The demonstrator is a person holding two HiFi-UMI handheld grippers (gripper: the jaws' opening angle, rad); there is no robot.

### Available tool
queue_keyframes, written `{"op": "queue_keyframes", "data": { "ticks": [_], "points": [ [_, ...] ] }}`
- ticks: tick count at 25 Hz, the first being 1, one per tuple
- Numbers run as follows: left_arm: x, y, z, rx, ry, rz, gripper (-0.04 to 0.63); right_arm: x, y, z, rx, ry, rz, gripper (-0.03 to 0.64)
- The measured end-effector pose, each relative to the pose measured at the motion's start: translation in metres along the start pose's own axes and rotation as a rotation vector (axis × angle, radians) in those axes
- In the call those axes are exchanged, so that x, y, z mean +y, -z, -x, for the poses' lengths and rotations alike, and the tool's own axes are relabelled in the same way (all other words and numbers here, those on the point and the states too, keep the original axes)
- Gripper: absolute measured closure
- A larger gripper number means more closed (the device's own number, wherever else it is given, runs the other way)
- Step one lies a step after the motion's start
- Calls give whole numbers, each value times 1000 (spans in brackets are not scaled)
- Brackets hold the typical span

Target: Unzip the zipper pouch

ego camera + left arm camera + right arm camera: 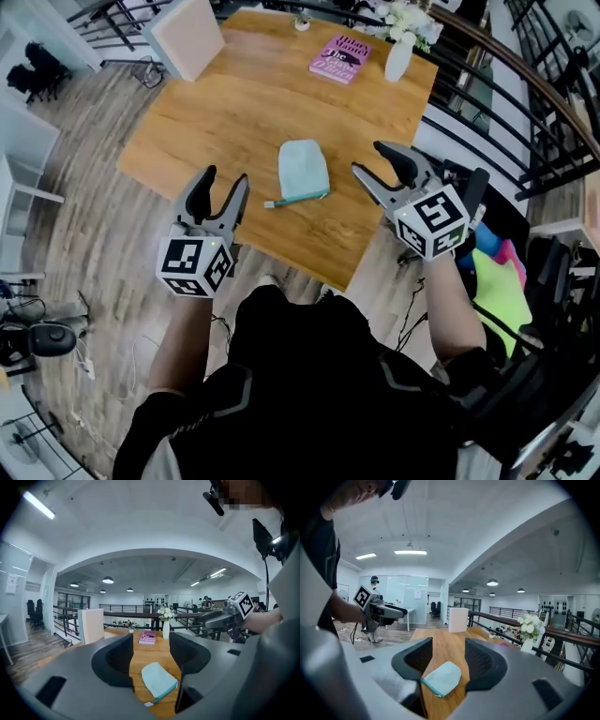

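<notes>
In the head view, a pale mint fabric zipper pouch (302,169) lies flat on the wooden table (216,122), toward its near edge, with nothing touching it. Its teal zipper edge (300,198) runs along the 6 o'clock side and looks closed, and the pull end pokes out at 7 o'clock. The left tool (226,178) hangs at 8 o'clock of the pouch and the right tool (368,157) at 3 o'clock. Both have their jaws spread and carry nothing. They flank the pouch, probably so that one can pin the fabric while the other takes the pull. A pink paperback book (340,58) and a white vase of flowers (398,56) stand well apart, at 12 to 1 o'clock.

The left gripper view looks almost level through its parted jaws. The pouch lies beyond the gap, not between the pads, and its pull end is nearest. That makes this tool the likelier one for the pull. This view also shows the right tool raised off the table, which the head view flattens.

The right gripper view again shows spread jaws, with the pouch lying ahead of them. From here the plain fabric side is in reach, and the left tool shows at 9 o'clock.
</notes>
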State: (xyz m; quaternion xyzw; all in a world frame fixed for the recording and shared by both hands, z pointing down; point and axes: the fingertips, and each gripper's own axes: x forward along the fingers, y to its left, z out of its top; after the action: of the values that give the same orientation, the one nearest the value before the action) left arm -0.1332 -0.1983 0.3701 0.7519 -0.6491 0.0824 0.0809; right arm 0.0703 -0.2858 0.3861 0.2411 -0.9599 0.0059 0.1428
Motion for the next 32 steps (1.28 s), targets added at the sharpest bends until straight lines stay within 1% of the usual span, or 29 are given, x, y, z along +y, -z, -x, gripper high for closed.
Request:
{"op": "queue_keyframes", "data": {
  "ticks": [3,5,7,9,10,12,15,17,19,22,24,28,30,32],
  "points": [
    [-2,34,-8,75,23,16,341,1,31,-18,55,-52,6,393],
    [-6,55,-14,116,46,30,341,-1,56,-30,100,-71,13,396],
    [-9,76,-19,146,57,39,341,-5,84,-41,146,-66,4,397],
    [-10,96,-24,170,50,47,341,-12,109,-52,182,-43,-20,406],
    [-10,106,-26,185,49,58,341,-14,122,-57,207,-44,-23,416],
    [-12,127,-31,220,53,91,341,-13,148,-66,271,-73,4,416],
    [-16,149,-36,263,59,115,341,-4,181,-80,347,-141,67,416],
    [-18,160,-38,283,45,119,341,2,201,-90,397,-188,123,416],
    [-19,170,-39,299,21,134,341,9,221,-99,450,-245,201,430],
    [-24,185,-40,322,15,153,341,20,247,-114,514,-333,332,430],
    [-27,195,-42,337,11,151,341,24,258,-121,537,-385,395,431],
    [-29,212,-44,379,-6,154,341,29,275,-129,559,-464,476,432],
    [-28,220,-46,402,-8,170,341,31,284,-134,568,-506,535,445],
    [-28,226,-50,421,8,193,342,31,294,-140,574,-551,591,453]
  ]
}}
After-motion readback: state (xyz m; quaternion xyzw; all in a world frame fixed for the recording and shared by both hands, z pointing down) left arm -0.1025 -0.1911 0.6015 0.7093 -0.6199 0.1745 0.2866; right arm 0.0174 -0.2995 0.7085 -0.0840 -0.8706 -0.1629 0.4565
